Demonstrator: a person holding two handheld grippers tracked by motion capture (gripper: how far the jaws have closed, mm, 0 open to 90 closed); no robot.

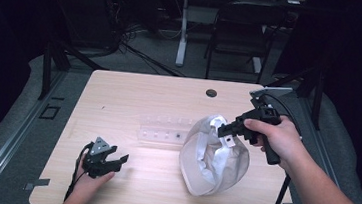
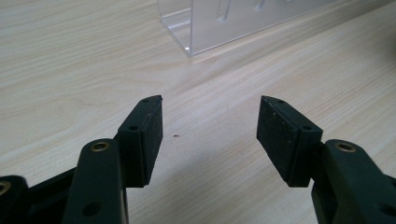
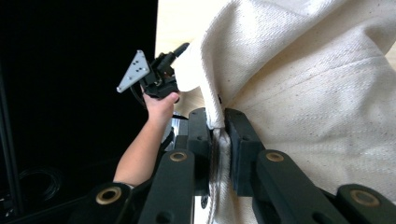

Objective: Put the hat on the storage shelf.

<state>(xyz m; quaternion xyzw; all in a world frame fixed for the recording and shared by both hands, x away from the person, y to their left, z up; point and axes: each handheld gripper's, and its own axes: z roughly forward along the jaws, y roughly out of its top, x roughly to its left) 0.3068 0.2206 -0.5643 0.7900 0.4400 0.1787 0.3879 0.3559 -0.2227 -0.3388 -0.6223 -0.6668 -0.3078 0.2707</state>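
Observation:
A cream cloth bag (image 1: 214, 158) with a see-through mesh side lies on the wooden table (image 1: 134, 92), right of centre. My right gripper (image 1: 227, 130) is shut on the bag's upper rim; in the right gripper view the fabric (image 3: 299, 93) is pinched between the two black pads (image 3: 243, 140). My left gripper (image 1: 118, 160) rests low on the table at the front left, held by a hand, with its jaws open and nothing between them. In the left gripper view the pads (image 2: 149, 135) stand wide apart over bare wood.
A clear acrylic rack (image 1: 163, 132) lies flat on the table just left of the bag, and its corner (image 2: 205, 28) sits ahead of my left gripper. A dark round hole (image 1: 211, 93) marks the table's far edge. A chair (image 1: 241, 32) and cables stand beyond.

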